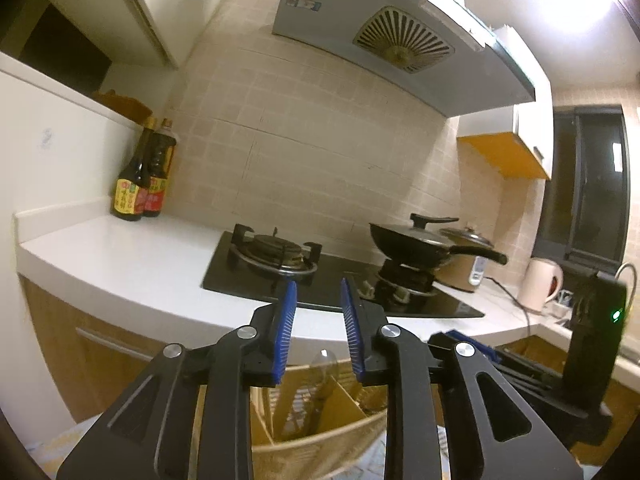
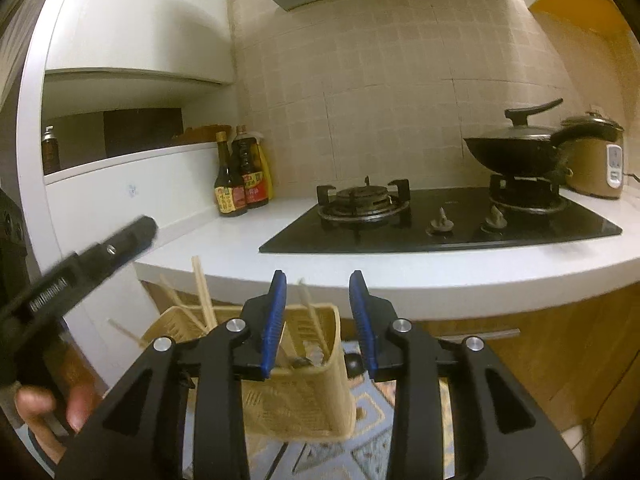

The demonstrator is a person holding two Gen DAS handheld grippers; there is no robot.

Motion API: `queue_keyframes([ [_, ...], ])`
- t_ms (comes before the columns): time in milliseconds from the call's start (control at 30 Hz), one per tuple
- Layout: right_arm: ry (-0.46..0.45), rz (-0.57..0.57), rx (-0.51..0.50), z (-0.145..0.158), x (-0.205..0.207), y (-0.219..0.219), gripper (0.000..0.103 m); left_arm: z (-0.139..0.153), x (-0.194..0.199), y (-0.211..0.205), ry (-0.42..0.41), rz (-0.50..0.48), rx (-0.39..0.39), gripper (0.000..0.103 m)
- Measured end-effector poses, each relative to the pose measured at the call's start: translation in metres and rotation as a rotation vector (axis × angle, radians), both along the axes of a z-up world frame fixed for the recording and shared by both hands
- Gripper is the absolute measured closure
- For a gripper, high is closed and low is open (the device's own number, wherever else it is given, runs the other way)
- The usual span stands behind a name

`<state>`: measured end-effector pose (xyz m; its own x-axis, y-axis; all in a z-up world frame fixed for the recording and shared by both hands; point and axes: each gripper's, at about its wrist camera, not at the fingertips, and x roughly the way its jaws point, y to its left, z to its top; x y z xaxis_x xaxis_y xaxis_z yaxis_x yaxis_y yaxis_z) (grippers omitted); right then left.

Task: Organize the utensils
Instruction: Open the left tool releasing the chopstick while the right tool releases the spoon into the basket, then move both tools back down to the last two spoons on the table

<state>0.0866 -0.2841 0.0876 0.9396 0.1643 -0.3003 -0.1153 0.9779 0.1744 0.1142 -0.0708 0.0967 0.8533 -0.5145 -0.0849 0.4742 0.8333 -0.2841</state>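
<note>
Chopsticks point(image 2: 203, 295) of pale wood or bamboo stand tilted in a cream lattice utensil basket point(image 2: 308, 396) that sits low, in front of the cabinet point(image 2: 560, 360) and below the edge of the white counter point(image 2: 224, 240); another stick point(image 2: 310, 308) leans in the right compartment, and one point(image 2: 124, 334) pokes out sideways at the left. In the left wrist view a metal spoon point(image 1: 325, 364) rests bowl-up against a divider inside the basket, with darker utensil handles beside it that are too dim to name. Judging by their look, the chopsticks are light, stiff and thin, so they would likely roll or twist between the pads unless pinched squarely across the upper shaft, clear of the rim. The spoon seems smooth and slippery; its neck just under the bowl looks the safest hold. The basket itself appears light plastic and may tip if a utensil drags on the lattice.

Both grippers hover above the basket. The left gripper point(image 1: 318, 320) has its blue pads spread with nothing between them, and the right gripper point(image 2: 318, 320) is likewise spread and empty. The person's hand point(image 2: 48, 412) shows at the left edge of the right wrist view.

Further out lie the gas hob point(image 2: 440, 224), a lidded black wok point(image 2: 516, 152) on the right burner, a rice cooker point(image 2: 596, 164), sauce bottles point(image 2: 240, 176) in the corner and a kettle point(image 1: 540, 284)
</note>
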Motion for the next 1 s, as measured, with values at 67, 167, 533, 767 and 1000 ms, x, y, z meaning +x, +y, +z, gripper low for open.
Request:
queue_keyframes([
  [67,0.025,0.013,0.006,0.002,-0.01,0.0,0.073,0.006,-0.008,0.008,0.024,-0.006,0.004,0.073],
  [167,0.069,0.02,0.02,0.007,-0.024,0.0,0.073,0.011,-0.018,0.018,0.065,-0.009,0.009,0.073],
  [533,0.338,0.108,0.063,-0.001,-0.058,0.022,0.073,-0.023,-0.046,0.03,0.414,-0.142,0.202,0.072],
  [767,0.557,0.143,0.09,-0.035,-0.063,0.036,0.073,-0.1,-0.044,0.035,0.708,-0.194,0.321,0.072],
  [1000,0.825,0.194,0.209,-0.081,-0.056,0.038,0.073,-0.151,-0.047,0.032,0.889,-0.285,0.392,0.073],
])
